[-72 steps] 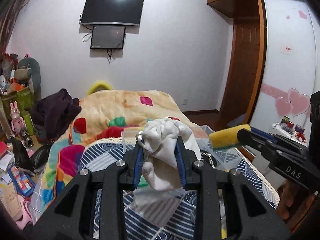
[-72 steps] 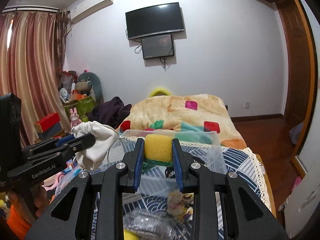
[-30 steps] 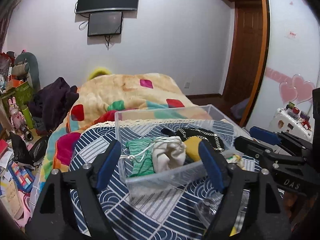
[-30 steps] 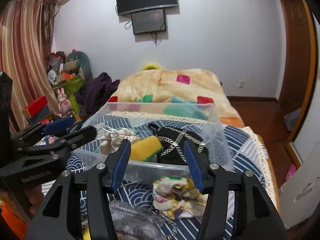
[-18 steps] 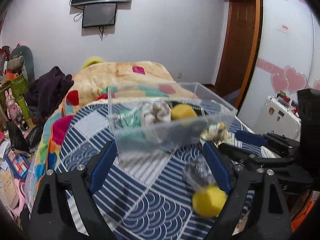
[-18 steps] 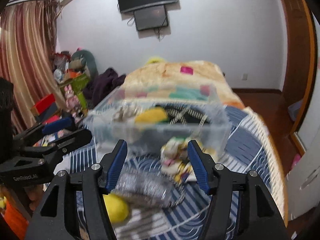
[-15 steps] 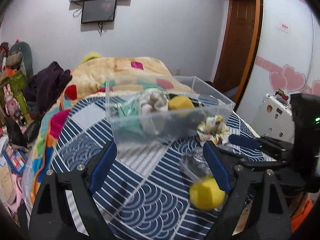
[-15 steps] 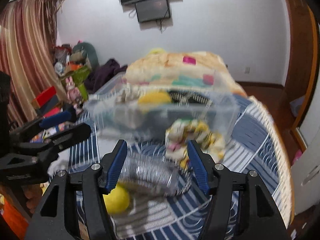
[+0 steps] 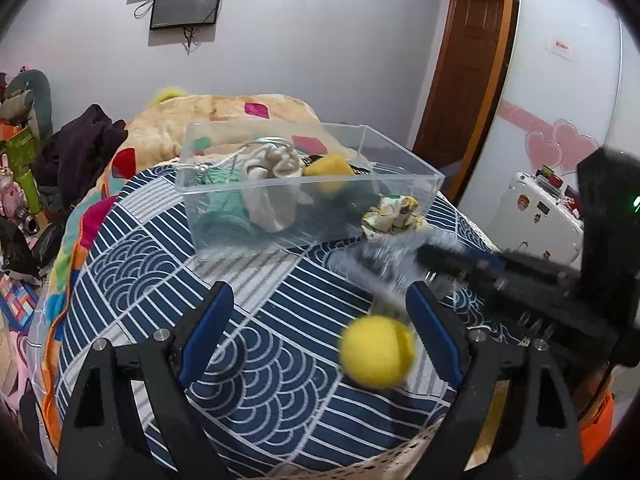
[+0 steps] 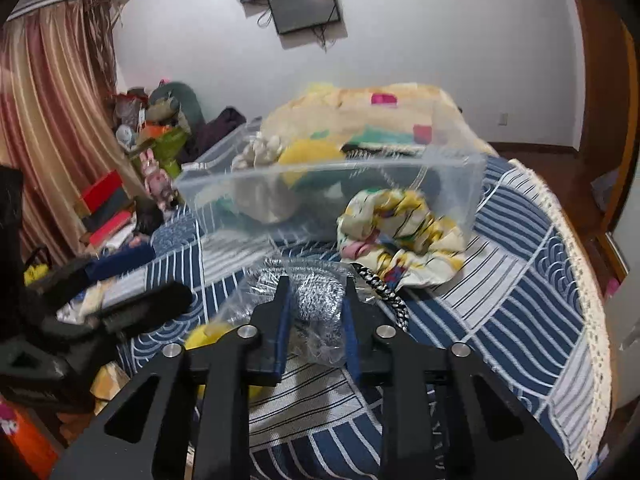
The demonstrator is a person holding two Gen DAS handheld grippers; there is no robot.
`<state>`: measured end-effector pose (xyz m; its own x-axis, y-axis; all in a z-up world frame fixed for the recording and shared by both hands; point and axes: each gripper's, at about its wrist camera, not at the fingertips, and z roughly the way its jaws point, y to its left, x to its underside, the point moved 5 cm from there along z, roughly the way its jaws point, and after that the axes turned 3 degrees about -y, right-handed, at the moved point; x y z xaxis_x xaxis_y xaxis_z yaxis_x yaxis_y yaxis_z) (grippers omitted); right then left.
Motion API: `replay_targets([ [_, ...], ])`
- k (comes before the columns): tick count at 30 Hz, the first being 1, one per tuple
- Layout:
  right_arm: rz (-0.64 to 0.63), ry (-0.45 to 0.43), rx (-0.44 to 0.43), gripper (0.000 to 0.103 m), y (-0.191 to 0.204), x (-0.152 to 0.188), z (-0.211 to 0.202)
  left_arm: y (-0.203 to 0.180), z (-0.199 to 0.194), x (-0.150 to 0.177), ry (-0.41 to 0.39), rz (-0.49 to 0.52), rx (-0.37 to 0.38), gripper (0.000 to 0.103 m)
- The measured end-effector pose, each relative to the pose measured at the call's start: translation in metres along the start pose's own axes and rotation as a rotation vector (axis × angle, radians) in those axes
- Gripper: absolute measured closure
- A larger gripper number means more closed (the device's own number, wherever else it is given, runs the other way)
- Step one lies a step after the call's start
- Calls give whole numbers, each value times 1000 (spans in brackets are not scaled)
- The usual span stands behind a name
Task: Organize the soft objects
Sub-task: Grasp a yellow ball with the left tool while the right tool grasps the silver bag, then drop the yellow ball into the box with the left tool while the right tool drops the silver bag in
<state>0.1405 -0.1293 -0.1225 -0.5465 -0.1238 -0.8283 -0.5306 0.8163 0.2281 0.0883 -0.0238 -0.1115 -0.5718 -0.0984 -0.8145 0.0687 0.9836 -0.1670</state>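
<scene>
A clear plastic bin [image 9: 400, 168] on the blue patterned bedspread holds a white cloth pouch [image 9: 272, 200], a yellow sponge [image 9: 328, 174] and a green cloth [image 9: 224, 200]. My left gripper [image 9: 320, 320] is open, low over the bedspread, with a yellow ball [image 9: 376, 350] between its fingers near the right one. My right gripper [image 10: 314, 312] is shut on a clear bag holding a silver scrubber [image 10: 316, 292]. A floral scrunchie [image 10: 400, 232] lies in front of the bin [image 10: 460, 176], beside a black-and-white cord [image 10: 380, 284].
The bedspread's lace edge [image 10: 588, 280] drops off to the right. A colourful blanket [image 9: 224, 112] lies behind the bin. Toys and boxes [image 10: 152, 152] crowd the floor at left. A white case [image 9: 536, 216] stands right of the bed.
Both grippers let go of the pouch and sponge into the bin, then dropped low. My right gripper has closed on the bagged scrubber. My left gripper has come down around the yellow ball.
</scene>
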Motion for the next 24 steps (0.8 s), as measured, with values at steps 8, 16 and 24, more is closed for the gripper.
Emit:
replay_targets([
  [8, 36, -119, 37, 84, -13, -17, -35, -19, 23, 20, 75, 30, 30, 18],
  [16, 49, -130, 59, 84, -20, -17, -36, -27, 29, 29, 114, 32, 109, 59],
  [24, 39, -143, 61, 84, -16, -21, -38, -15, 12, 10, 39, 37, 42, 60],
])
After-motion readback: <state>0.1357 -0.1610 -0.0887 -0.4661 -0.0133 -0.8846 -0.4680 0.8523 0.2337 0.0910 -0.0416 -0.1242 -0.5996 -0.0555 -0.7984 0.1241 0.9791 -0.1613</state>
